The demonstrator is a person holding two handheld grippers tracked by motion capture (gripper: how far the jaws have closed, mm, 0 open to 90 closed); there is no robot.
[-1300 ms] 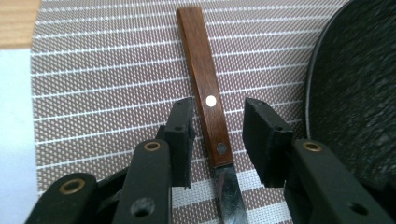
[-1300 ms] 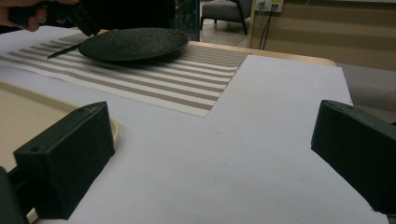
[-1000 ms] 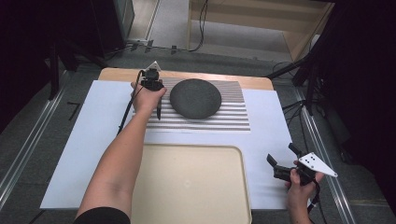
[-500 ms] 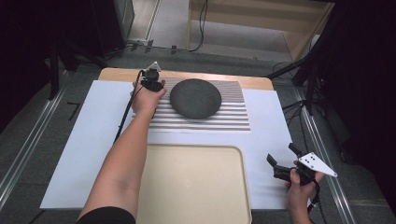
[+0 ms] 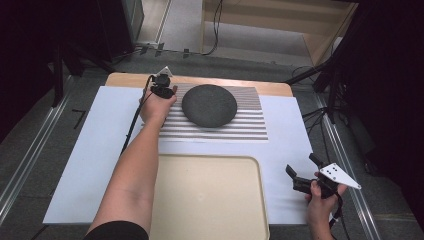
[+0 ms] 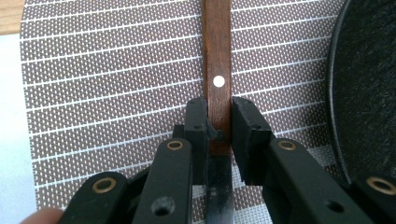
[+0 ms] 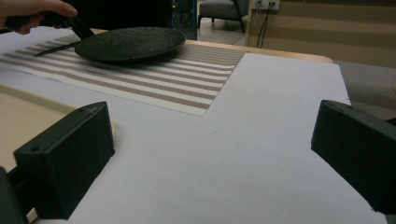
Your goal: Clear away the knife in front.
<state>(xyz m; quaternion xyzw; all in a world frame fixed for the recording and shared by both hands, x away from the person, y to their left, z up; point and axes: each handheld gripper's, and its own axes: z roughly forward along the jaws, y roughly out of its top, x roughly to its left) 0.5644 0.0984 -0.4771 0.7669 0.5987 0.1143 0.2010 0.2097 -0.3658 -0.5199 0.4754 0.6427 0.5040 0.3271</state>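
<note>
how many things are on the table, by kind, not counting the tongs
Plates: 1, the dark round plate
Knives: 1, the wooden-handled knife held in the left tongs
Mats: 1, the striped placemat
Trays: 1, the beige tray
White sheets: 1, the white sheet under it all
Total: 5

White sheet on the table carries striped mat, beige tray.
</note>
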